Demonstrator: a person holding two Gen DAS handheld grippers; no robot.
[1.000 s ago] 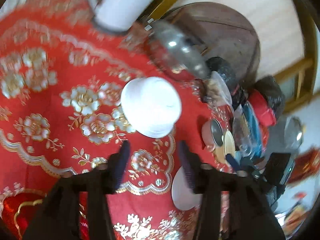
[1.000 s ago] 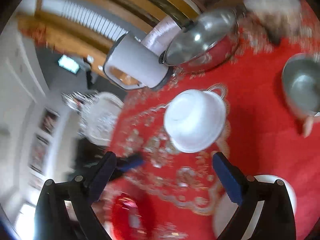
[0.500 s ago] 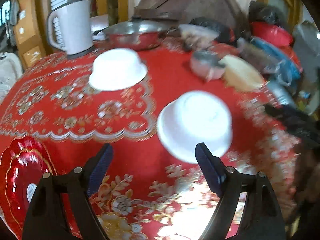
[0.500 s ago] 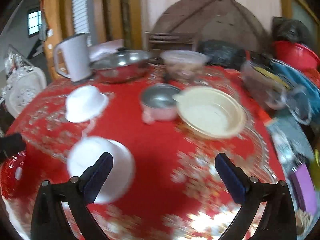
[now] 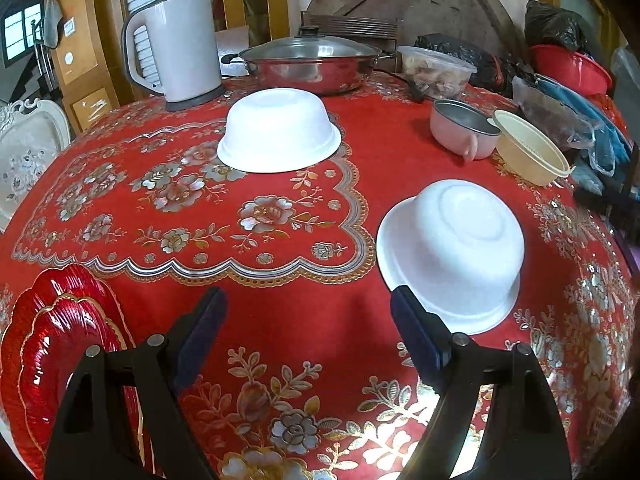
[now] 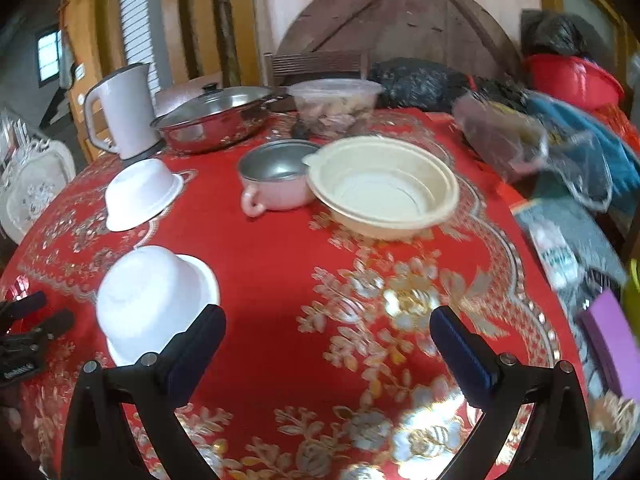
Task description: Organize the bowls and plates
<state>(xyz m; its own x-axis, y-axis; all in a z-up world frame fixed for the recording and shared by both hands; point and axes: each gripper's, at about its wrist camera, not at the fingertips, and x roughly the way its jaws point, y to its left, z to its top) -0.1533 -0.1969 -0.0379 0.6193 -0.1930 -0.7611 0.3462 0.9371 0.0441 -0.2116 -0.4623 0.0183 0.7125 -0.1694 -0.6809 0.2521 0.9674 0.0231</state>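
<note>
Both of my hand-held grippers, left (image 5: 308,334) and right (image 6: 328,340), hung wide open and empty above the desk (image 5: 360,152), so next I judged I must close on the overturned white bowl (image 5: 452,248) at right of frame.
</note>
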